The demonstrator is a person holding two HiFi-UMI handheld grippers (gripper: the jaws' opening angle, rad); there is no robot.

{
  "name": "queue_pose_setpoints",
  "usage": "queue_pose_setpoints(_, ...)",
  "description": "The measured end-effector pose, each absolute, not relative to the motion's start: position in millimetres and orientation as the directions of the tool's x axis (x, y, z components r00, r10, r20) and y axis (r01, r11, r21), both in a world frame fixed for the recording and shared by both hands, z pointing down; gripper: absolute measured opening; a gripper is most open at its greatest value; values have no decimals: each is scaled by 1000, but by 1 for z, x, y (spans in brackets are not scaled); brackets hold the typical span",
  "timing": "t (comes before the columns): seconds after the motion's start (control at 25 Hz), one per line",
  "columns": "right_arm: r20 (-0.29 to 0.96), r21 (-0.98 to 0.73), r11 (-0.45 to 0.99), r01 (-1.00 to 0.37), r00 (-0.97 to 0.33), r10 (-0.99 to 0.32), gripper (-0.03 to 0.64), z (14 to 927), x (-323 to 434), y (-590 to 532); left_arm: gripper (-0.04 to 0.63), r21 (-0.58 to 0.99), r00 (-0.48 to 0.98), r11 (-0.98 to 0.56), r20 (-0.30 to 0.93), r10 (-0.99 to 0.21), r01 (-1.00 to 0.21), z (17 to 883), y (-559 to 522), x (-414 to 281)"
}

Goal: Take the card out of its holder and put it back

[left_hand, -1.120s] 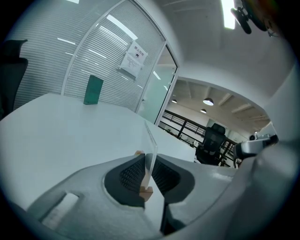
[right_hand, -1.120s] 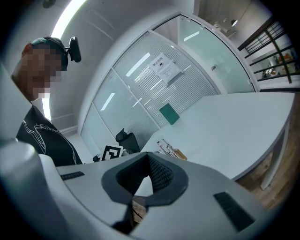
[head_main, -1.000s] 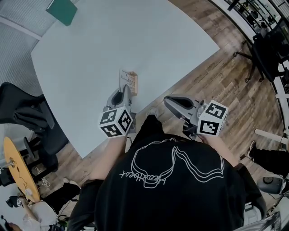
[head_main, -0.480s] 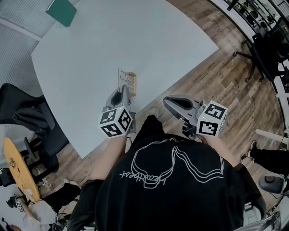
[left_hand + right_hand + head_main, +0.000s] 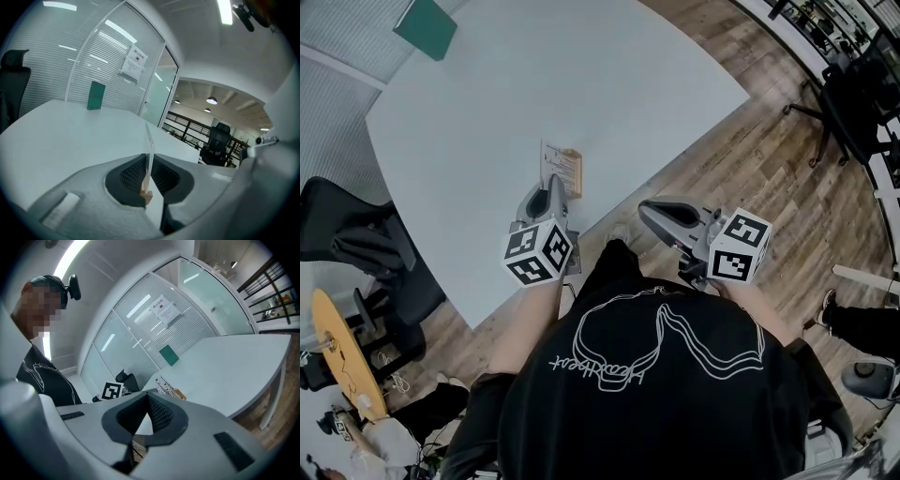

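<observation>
Left gripper [image 5: 149, 157]: it is sitting low and left of centre in the head view, at the near edge of the table; its jaws are pinching the card edge-on between their tips.
Card [image 5: 149, 139]: a thin clear sheet that is standing upright, rising above the jaw tips in the middle of the left gripper view; its foot is sitting in the holder.
Holder [image 5: 146, 196]: a small wooden block that is showing low in the gap between the left jaws, resting on the table; in the head view it is lying just past the left gripper, near the frame's centre.
Right gripper [image 5: 148, 392]: its jaws are pressing together at the tips with nothing between them; in the head view it is hanging right of centre, off the table's edge over the wooden floor [image 5: 750, 159], well apart from the card.
Table [image 5: 581, 75]: a white top that is filling the upper half of the head view.
Green rectangle [image 5: 426, 25]: it is sitting at the far corner of the table, in the upper left of the head view, well apart from the card.
Marker cubes: one is riding on each gripper, the left one [image 5: 540, 253] lower left of centre and the right one [image 5: 739, 246] at the right.
Person: a black shirt [image 5: 647, 375] is filling the bottom of the head view.
Office chair [image 5: 356, 244]: it is standing at the left edge of the head view, beside the table.
</observation>
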State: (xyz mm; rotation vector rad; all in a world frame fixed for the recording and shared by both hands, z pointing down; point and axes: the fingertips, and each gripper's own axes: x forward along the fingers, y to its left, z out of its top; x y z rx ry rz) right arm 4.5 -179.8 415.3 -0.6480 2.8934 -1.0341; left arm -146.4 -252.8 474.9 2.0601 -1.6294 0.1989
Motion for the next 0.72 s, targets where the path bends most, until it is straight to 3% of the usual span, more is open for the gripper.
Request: queue_pose_setpoints(0.72, 138, -580, 688, -435, -886, -444, 9, 405, 22, -164, 26, 224, 224, -161, 290, -930, -961, 420, -239, -159)
